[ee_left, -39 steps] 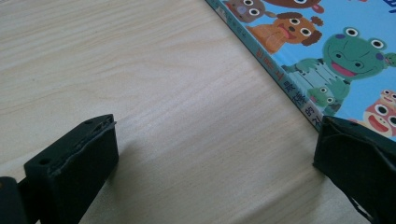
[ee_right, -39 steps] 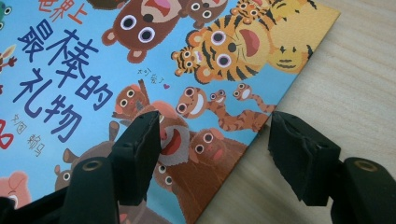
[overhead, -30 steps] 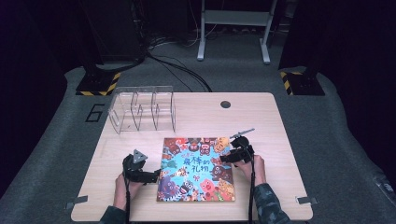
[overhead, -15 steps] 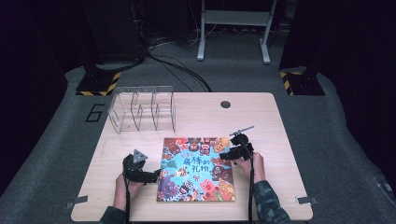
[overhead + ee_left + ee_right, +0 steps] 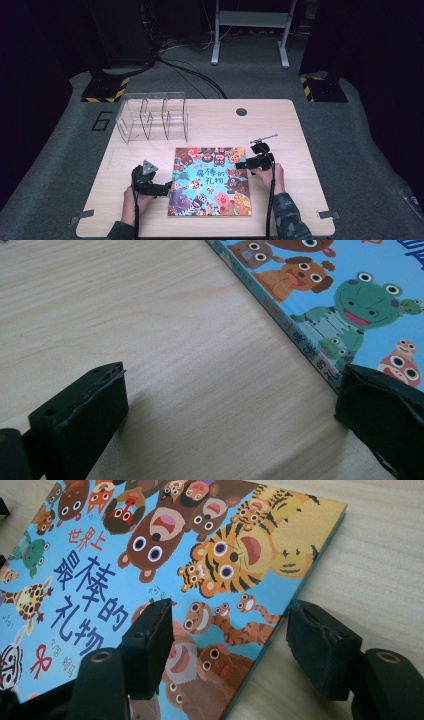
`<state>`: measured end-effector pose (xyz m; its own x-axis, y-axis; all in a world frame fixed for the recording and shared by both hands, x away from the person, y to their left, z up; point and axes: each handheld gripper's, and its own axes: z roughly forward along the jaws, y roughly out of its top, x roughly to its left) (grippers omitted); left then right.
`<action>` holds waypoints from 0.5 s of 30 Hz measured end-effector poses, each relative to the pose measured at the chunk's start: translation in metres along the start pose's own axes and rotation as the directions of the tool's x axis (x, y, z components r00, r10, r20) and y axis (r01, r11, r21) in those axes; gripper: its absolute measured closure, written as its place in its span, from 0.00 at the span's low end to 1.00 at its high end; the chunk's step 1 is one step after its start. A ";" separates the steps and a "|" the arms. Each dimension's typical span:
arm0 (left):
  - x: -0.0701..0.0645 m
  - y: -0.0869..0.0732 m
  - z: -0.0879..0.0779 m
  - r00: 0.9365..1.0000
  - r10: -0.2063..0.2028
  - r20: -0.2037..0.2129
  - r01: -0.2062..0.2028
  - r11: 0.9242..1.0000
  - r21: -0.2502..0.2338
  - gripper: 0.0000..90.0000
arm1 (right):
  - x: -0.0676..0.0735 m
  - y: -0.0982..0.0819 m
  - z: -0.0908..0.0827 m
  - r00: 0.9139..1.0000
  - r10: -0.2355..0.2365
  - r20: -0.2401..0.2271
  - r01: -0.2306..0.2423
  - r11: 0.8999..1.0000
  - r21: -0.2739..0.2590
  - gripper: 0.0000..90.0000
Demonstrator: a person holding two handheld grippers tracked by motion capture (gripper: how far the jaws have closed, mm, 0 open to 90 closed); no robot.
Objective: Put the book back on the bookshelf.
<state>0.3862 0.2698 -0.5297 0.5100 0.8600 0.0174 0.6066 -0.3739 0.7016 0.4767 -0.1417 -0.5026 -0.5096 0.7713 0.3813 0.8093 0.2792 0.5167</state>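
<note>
Picture book [image 5: 210, 181] — blue cover crowded with cartoon animals — lies flat, both grippers' fingers open, gripping nothing.

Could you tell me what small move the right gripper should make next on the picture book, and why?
Probably close the right gripper on the book: its jaws straddle the book's edge, one over the cover, one beside it, not yet pressing. The rack stands empty.
</note>
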 end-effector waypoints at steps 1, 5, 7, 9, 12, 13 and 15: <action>0.000 0.000 0.000 1.000 0.000 0.000 0.000 1.000 0.000 0.00 | 0.000 0.000 0.000 1.000 0.000 0.000 0.000 1.000 0.000 0.39; 0.000 0.000 0.000 1.000 0.000 0.000 0.000 1.000 0.000 0.00 | 0.004 0.000 -0.001 0.999 -0.019 0.035 0.018 0.999 0.029 0.43; 0.000 0.000 0.000 1.000 0.000 0.000 0.000 1.000 -0.001 0.00 | 0.007 0.001 0.000 0.999 -0.013 0.049 0.011 0.999 0.043 0.43; 0.000 0.000 0.000 1.000 0.000 0.000 0.000 1.000 -0.001 0.00 | 0.009 0.002 0.001 0.998 -0.023 0.060 0.020 0.998 0.051 0.42; 0.000 0.000 0.000 1.000 0.000 0.000 0.000 1.000 0.000 0.00 | 0.008 0.002 0.001 0.999 -0.018 0.050 0.015 0.999 0.050 0.41; 0.000 0.000 0.000 1.000 0.000 0.000 0.000 1.000 -0.001 0.00 | 0.008 0.002 0.000 0.999 -0.009 0.047 0.007 0.999 0.049 0.41; 0.000 0.000 0.000 1.000 0.000 0.000 0.000 1.000 0.000 0.00 | 0.006 0.001 -0.001 0.999 -0.006 0.034 0.004 0.999 0.045 0.41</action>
<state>0.3861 0.2698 -0.5297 0.5100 0.8600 0.0173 0.6063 -0.3737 0.7020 0.4744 -0.1369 -0.4990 -0.5041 0.7886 0.3521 0.8194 0.3078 0.4835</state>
